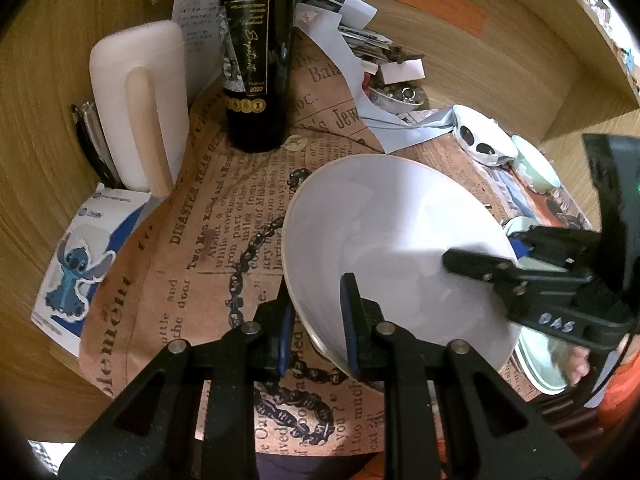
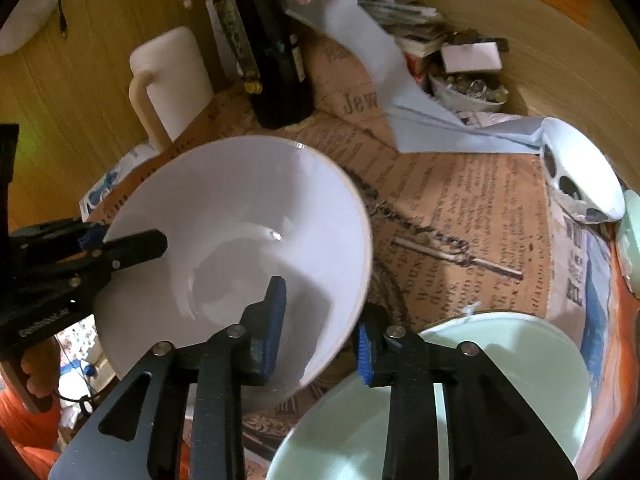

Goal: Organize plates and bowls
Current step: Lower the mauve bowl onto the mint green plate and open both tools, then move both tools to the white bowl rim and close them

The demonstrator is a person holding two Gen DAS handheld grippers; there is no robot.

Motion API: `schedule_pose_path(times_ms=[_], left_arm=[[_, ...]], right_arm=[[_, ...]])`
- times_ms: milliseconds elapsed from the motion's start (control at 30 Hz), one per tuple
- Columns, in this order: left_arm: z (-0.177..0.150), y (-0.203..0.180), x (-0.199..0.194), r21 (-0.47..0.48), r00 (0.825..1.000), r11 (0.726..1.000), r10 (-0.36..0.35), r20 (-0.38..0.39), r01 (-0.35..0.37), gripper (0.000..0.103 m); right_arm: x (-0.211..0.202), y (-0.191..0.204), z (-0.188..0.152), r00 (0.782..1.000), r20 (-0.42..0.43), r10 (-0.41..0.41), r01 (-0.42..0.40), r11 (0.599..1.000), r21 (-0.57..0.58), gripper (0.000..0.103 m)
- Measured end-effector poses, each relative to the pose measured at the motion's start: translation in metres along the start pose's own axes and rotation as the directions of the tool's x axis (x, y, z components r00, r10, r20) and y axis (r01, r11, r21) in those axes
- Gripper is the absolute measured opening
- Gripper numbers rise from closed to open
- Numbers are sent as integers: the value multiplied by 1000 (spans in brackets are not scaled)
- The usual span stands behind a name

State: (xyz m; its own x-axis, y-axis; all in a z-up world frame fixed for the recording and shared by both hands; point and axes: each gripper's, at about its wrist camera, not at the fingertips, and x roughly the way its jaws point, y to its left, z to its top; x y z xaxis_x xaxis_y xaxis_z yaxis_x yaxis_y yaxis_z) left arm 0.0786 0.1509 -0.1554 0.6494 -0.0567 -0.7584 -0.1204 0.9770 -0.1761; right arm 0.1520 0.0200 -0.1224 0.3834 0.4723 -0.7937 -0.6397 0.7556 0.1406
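Observation:
A large white bowl [image 1: 392, 240] hangs tilted over the newspaper-print cover [image 1: 224, 216]. My left gripper [image 1: 317, 334] is shut on its near rim, one blue pad inside and one outside. In the right wrist view the same bowl [image 2: 240, 216] has its right rim between the pads of my right gripper [image 2: 319, 342], with a gap left, so that gripper is open. The left gripper [image 2: 132, 248] shows at the bowl's left rim, and the right gripper [image 1: 492, 254] shows at the bowl's right side. A pale green plate [image 2: 512, 364] lies below the right gripper.
A dark wine bottle [image 1: 256, 60] and a white jug [image 1: 136, 100] stand at the back left. A panda-patterned bowl [image 2: 580, 172], a pale green bowl [image 1: 536, 168], a small dish of trinkets [image 1: 396, 94] and loose papers [image 2: 360, 40] crowd the back right. Wooden walls enclose the cover.

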Motion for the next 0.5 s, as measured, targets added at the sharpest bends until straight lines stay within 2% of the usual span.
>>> schedule_pose_path(times_ms=[67, 133, 233, 367, 500], left_arm=[[3, -3, -5, 18, 999, 999, 31, 16, -32, 22], [7, -6, -15, 28, 998, 998, 49, 43, -51, 29], [15, -11, -32, 28, 992, 997, 65, 109, -68, 50], [29, -26, -50, 49, 982, 996, 60, 178, -69, 58], [46, -49, -59, 83, 973, 995, 29, 230, -49, 73]], right_arm=[[-11, -4, 1, 999, 35, -9, 9, 1000, -3, 41], [-29, -12, 0, 995, 93, -26, 25, 1000, 4, 49], [-50, -25, -2, 987, 154, -43, 39, 999, 25, 52], [-80, -50, -2, 968, 234, -87, 72, 995, 73, 60], [-105, -78, -3, 945, 292, -148, 113, 984, 135, 60]])
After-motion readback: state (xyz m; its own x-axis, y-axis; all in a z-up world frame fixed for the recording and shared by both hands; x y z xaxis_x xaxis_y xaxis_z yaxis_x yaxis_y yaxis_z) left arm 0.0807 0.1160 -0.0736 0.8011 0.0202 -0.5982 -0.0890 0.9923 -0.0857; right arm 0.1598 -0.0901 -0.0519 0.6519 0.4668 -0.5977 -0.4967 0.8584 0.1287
